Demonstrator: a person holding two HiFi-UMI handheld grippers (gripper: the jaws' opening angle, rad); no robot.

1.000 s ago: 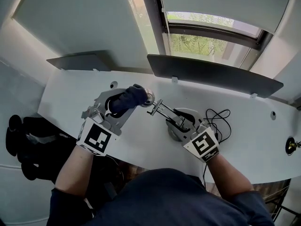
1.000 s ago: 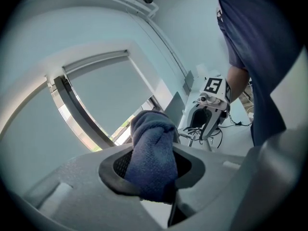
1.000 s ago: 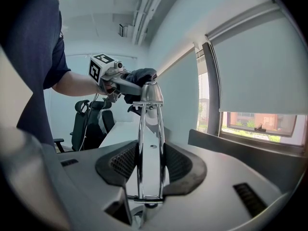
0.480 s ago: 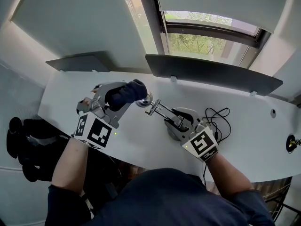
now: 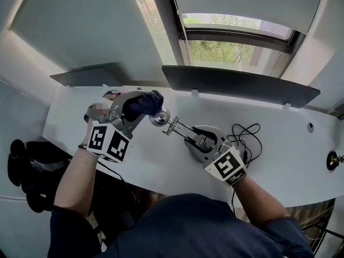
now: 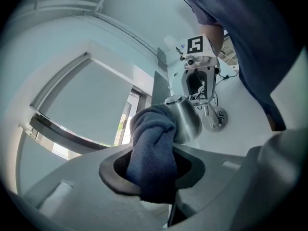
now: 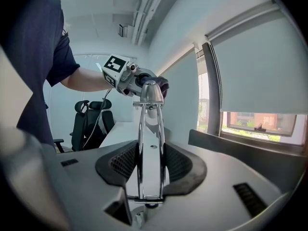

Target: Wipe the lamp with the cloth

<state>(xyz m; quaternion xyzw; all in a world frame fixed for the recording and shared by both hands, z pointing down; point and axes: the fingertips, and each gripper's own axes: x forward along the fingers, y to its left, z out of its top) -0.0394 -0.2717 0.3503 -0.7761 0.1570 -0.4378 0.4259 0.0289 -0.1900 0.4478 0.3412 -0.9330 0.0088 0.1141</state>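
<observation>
The lamp [image 5: 159, 117] is seen at the centre of the head view, its steel shade touched on the left by the dark blue cloth [image 5: 141, 104]. The cloth is pinched in the left tongs [image 5: 138, 109]. The lamp's chrome arm is clamped by the right tongs [image 5: 196, 138], just right of centre. Its base is set on the white table [image 5: 279, 155], beside a black cable [image 5: 248, 136].

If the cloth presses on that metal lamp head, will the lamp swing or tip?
Probably not much: the right tool clamps the chrome lamp arm, steadying it. The shiny rounded head looks smooth, so the cloth likely slides easily. Its round base suggests fair stability.
</observation>
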